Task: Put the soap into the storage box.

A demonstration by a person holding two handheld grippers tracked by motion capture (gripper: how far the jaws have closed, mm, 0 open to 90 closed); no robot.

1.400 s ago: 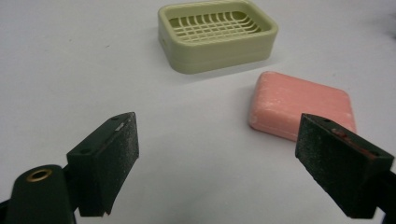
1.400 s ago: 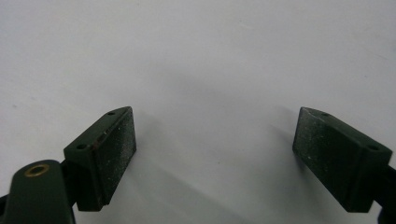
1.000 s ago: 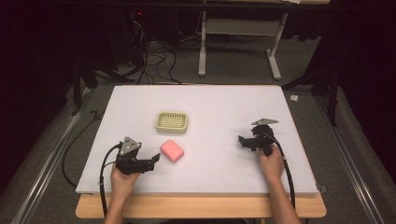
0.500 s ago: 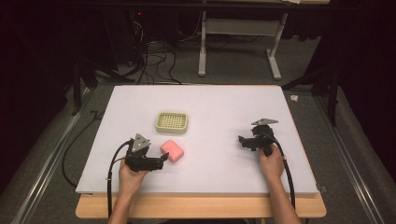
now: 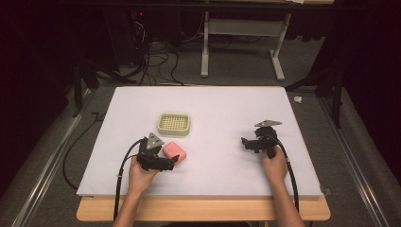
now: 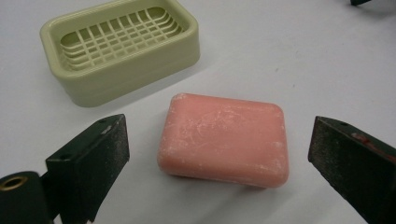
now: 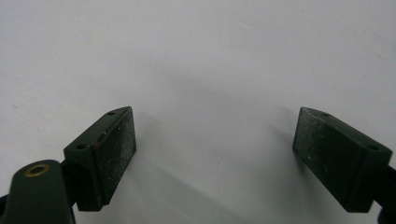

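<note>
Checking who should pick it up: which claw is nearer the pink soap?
Left. The left claw is open with the soap lying between its jaws, not yet touching. The right claw sits far across the table, open over bare surface.

The pink soap bar (image 6: 223,140) lies between the left tongs' (image 6: 219,158) wide-spread jaws, with bare worktop (image 5: 222,109) on each side. The green soap dish (image 6: 119,44) stands near beyond it. Ahead of the right tongs (image 7: 215,149) the worktop lies bare.
</note>
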